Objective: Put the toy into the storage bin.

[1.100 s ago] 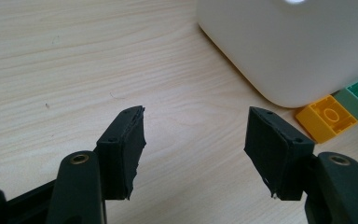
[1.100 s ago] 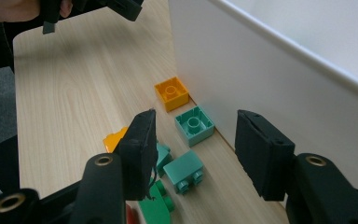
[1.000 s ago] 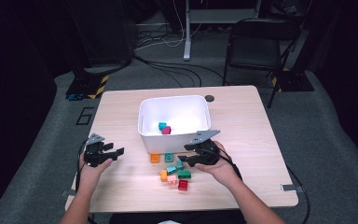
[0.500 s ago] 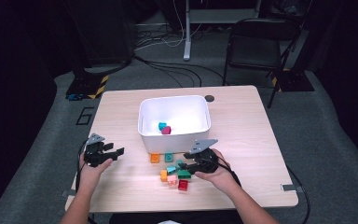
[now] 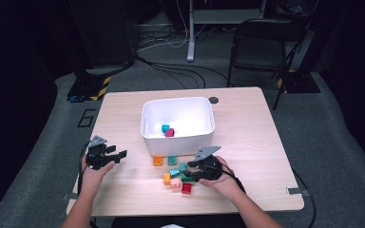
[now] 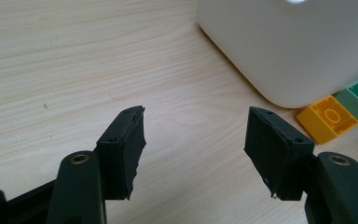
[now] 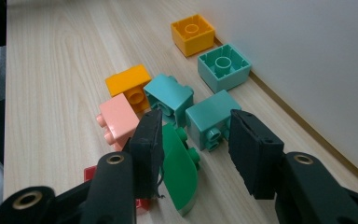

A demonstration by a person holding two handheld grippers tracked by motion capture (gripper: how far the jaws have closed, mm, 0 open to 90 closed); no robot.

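A white bin (image 5: 178,137) stands mid-table with a teal brick (image 5: 165,128) and a magenta brick (image 5: 170,132) inside. In front of it lie loose bricks. My right gripper (image 5: 193,172) is down on this pile, open. In the right gripper view its jaws (image 7: 196,149) straddle a dark green curved piece (image 7: 179,182) and the edge of a teal brick (image 7: 212,119). Beside them lie another teal brick (image 7: 168,95), a pink brick (image 7: 116,116) and an orange brick (image 7: 128,81). My left gripper (image 5: 118,153) rests open and empty at the table's left (image 6: 196,135).
An orange brick (image 7: 192,32) and a green-teal brick (image 7: 223,65) sit against the bin's front wall. A red brick (image 5: 187,188) lies nearest the person. Bare wood spreads left of the bin and along the right side. A folding chair (image 5: 259,47) stands behind the table.
My right gripper has come away from the bin's front wall, towards the person, and dropped onto the brick pile. The left gripper has stayed put.
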